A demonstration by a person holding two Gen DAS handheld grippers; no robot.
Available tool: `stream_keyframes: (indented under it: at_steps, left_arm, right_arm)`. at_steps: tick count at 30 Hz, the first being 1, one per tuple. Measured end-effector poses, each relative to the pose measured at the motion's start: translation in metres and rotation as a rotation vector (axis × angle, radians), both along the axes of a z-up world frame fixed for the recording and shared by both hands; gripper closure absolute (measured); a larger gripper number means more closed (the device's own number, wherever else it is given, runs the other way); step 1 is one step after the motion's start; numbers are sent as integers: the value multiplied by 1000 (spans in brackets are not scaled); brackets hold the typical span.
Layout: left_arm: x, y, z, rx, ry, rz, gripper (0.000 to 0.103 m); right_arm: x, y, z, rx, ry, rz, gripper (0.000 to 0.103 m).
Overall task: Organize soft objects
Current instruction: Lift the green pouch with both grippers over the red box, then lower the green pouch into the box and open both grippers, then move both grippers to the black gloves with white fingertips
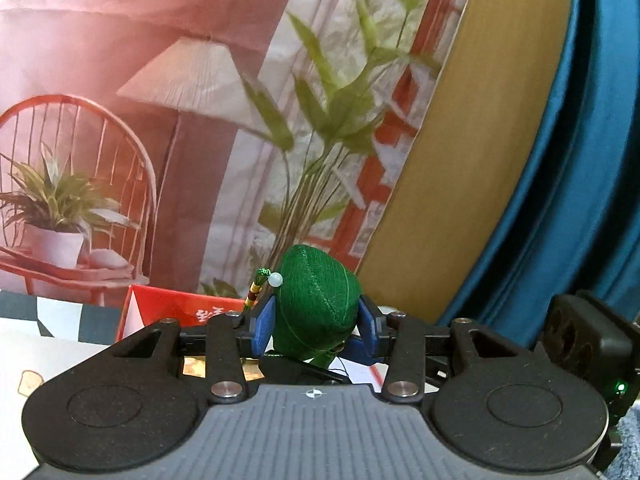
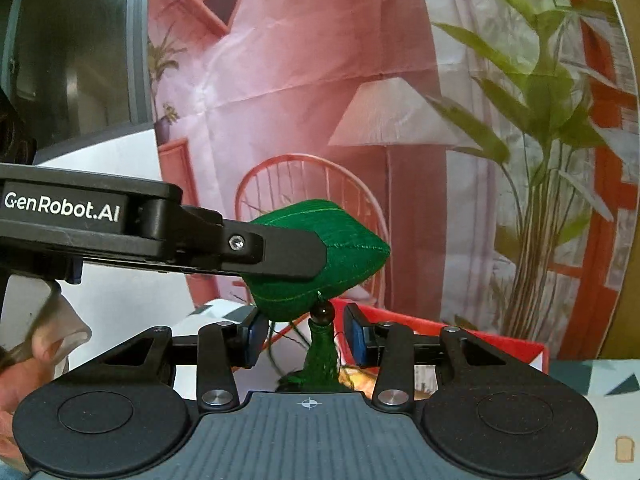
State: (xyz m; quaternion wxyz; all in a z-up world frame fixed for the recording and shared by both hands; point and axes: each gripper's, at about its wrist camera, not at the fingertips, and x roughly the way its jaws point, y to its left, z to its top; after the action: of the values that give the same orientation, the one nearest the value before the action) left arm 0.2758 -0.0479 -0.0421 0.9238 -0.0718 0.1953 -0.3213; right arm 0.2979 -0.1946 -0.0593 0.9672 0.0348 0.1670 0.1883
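My left gripper (image 1: 316,320) is shut on a green stuffed fabric sachet (image 1: 316,300) with a cord, beads and a white bead at its left. It holds the sachet in the air. In the right wrist view the left gripper (image 2: 288,252) reaches in from the left with the same sachet (image 2: 352,240) in its fingers. A dark bead and green tassel (image 2: 320,344) hang below the sachet, between the pads of my right gripper (image 2: 306,338). The right gripper is open, its blue pads apart from the tassel.
A red box (image 1: 180,308) (image 2: 480,336) stands on the patterned table just beyond the grippers. A printed backdrop (image 1: 160,100) with a chair, lamp and plants fills the back. A wooden panel (image 1: 460,160) and a blue curtain (image 1: 580,160) are at the right.
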Motion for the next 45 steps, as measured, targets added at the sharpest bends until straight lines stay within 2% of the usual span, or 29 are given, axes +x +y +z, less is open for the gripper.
stream_keyframes:
  at_steps: [3,5,12,14,17,19,23,31,39,45]
  left_arm:
    - [24,-6,-21,27,53,2,57]
    - [40,-10,-36,36,99,-7,57]
    - [85,-35,-70,26,195,-64,56]
    - [94,-42,-77,32,208,-78,55]
    - [104,-53,-85,53,217,-95,45]
    - [108,-55,-87,65,219,-85,43]
    - [112,-49,-88,80,211,-57,40]
    - [84,-11,-79,98,178,29,40]
    - [17,39,-72,114,131,128,41]
    - [-35,73,-95,71,204,205,42]
  right_arm:
    - [21,-3,-19,-9,36,-8,65]
    - [34,-6,-35,-8,90,-18,65]
    - [61,-32,-74,47,238,-106,65]
    - [67,-39,-80,64,272,-139,65]
    - [75,-50,-90,104,318,-199,64]
    - [79,-58,-94,125,333,-243,61]
    - [79,-69,-98,140,338,-286,60]
    - [63,-65,-87,104,293,-289,60]
    - [8,-62,-79,80,186,-299,60]
    - [-38,-54,-79,83,124,-297,60]
